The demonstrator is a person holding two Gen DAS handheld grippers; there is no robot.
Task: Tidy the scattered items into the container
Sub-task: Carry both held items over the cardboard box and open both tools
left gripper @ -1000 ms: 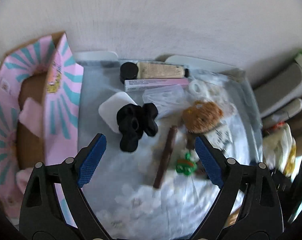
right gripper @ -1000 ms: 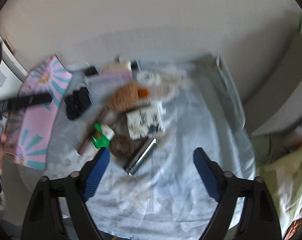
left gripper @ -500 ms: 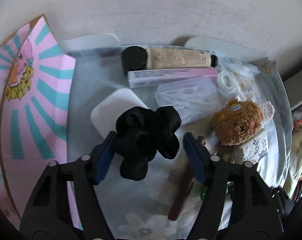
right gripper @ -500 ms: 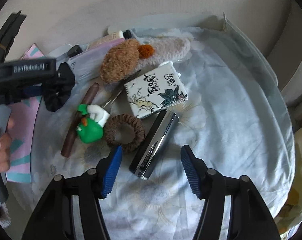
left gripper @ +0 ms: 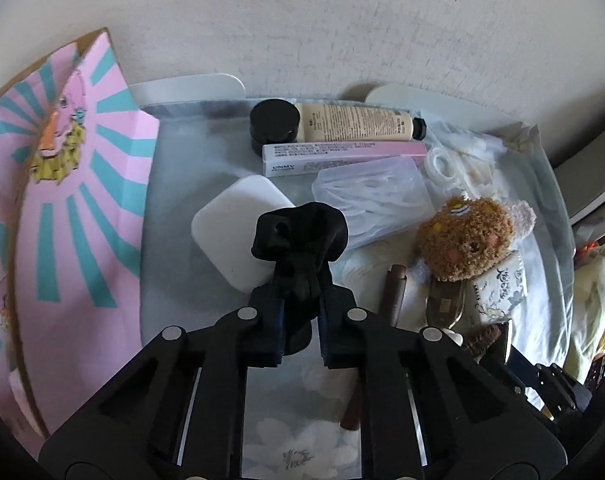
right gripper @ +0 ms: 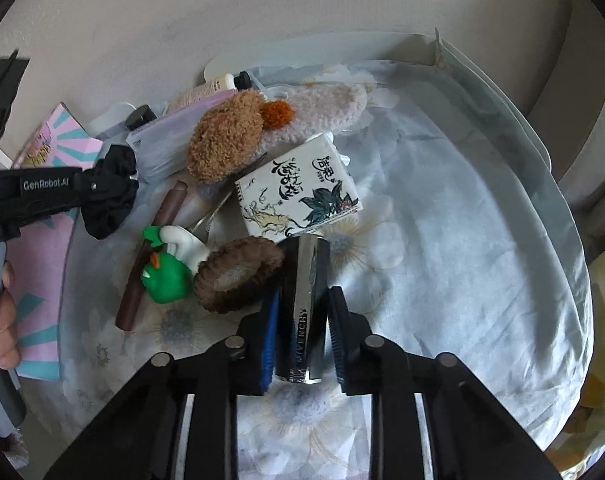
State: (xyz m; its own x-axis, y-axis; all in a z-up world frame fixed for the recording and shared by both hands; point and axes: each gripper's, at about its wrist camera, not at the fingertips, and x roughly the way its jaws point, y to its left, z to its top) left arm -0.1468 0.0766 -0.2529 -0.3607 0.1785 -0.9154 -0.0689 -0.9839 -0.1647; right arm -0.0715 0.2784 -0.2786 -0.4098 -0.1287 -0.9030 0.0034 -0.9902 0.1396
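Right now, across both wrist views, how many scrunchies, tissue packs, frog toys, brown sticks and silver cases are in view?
Scrunchies: 2 (black scrunchie, brown scrunchie)
Tissue pack: 1
Frog toy: 1
Brown stick: 1
Silver case: 1
Total: 6

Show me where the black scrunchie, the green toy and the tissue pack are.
black scrunchie (left gripper: pixel 300 232): left wrist view, upper bunched part.
green toy (right gripper: pixel 167 276): right wrist view, its body.
tissue pack (right gripper: pixel 296 190): right wrist view, printed top face.

R gripper (right gripper: pixel 302 320) closing on silver case (right gripper: pixel 304 304).
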